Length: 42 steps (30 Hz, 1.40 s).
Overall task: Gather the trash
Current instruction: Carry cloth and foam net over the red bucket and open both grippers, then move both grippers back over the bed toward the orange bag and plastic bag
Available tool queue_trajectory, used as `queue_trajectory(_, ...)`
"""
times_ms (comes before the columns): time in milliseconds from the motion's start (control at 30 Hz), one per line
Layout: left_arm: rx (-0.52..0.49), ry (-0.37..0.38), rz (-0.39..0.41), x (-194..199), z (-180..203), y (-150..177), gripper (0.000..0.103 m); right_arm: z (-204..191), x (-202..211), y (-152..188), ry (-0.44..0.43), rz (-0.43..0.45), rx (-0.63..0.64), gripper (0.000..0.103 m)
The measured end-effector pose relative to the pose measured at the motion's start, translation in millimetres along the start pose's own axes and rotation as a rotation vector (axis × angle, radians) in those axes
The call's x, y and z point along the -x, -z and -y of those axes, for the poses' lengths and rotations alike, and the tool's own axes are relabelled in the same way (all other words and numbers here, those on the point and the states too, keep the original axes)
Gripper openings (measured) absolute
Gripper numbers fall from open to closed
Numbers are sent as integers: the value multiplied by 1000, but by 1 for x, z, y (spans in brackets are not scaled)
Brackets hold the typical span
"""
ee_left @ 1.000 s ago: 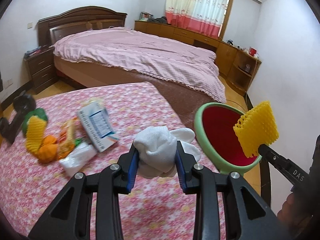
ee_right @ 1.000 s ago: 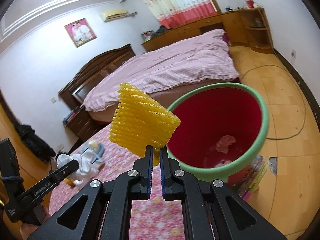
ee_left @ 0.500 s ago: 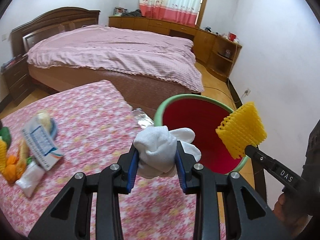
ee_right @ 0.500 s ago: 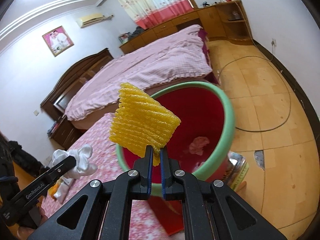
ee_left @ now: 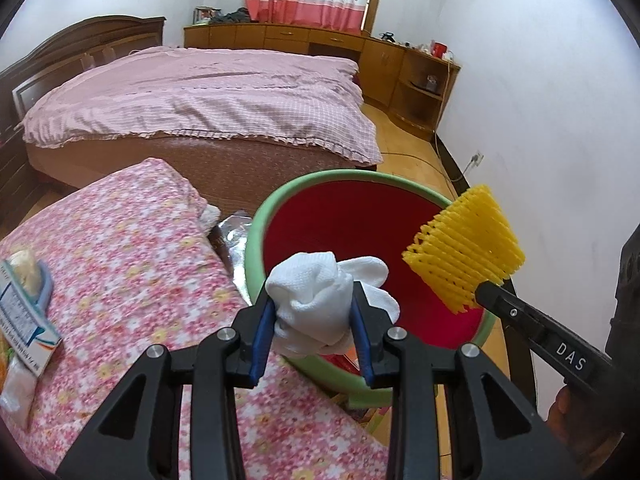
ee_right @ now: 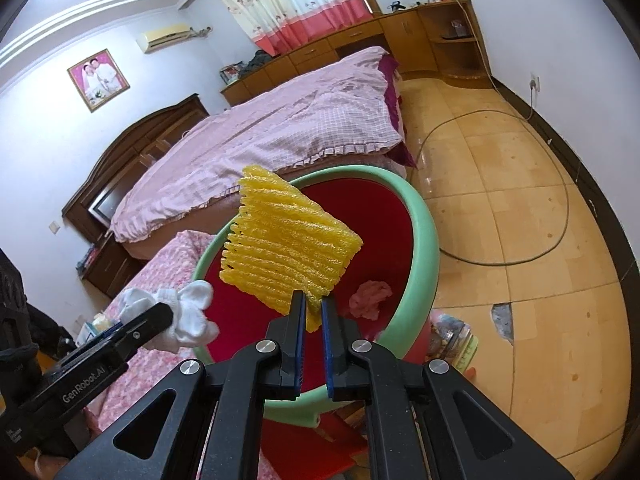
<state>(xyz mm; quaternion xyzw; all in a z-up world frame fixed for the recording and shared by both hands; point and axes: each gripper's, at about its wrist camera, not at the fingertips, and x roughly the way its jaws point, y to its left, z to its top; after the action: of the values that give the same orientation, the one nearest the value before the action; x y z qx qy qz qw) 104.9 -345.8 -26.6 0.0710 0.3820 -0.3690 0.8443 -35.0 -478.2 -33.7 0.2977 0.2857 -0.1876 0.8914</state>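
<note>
Left gripper (ee_left: 314, 314) of mine clamps a white cloth (ee_left: 316, 300); right gripper (ee_right: 313, 312) pinches yellow foam netting (ee_right: 288, 248), both above the bin (ee_left: 256, 248).

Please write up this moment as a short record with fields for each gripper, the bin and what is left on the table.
left gripper: shut on a white crumpled cloth, held at the bin's near rim
right gripper: shut on a yellow foam net, held over the bin's opening
bin: red inside with a green rim, beside the table; a pink crumpled scrap lies in it
table: floral cloth; a blue-and-white packet lies at its left edge
</note>
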Motion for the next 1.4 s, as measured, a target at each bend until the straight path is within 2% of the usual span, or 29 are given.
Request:
queue_trajectory(33,-6,4,-5,-3,2,0,35,1,-1,-1,1,-1,0,9)
queue_trajectory(100,-11,3,-10,-6,4,0,43,3,-3,-1,3,-4,1,9)
queue_trajectory(200,-16,0,-6,-8,6,0,51,3,-7,-2,4,-8,0,9)
queue_trajectory(433,5,-9,-5,-8,-1,-1,51,2,-11,-2,-1,-17,-1,12)
queue_trajectory(567,19,-20,0,-4,-7,0,52,2,-12,-3,-10,-25,-13,25)
queue_trajectory(867,50,-31,11,8,-16,4,52,-2,-6,-3,-30,-24,-12,32)
queue_trajectory(967,59,-38,18,16,-19,7,52,-5,-5,-1,-37,-26,-13,40)
queue_trajectory(1100,80,-51,30,29,-25,11,52,-11,-1,0,-39,-27,-5,44)
queue_trajectory(1167,91,-57,36,35,-30,12,52,-14,1,1,-45,-30,-5,53)
queue_trajectory(1400,127,-98,65,59,-48,17,52,-31,10,5,-71,-26,31,56)
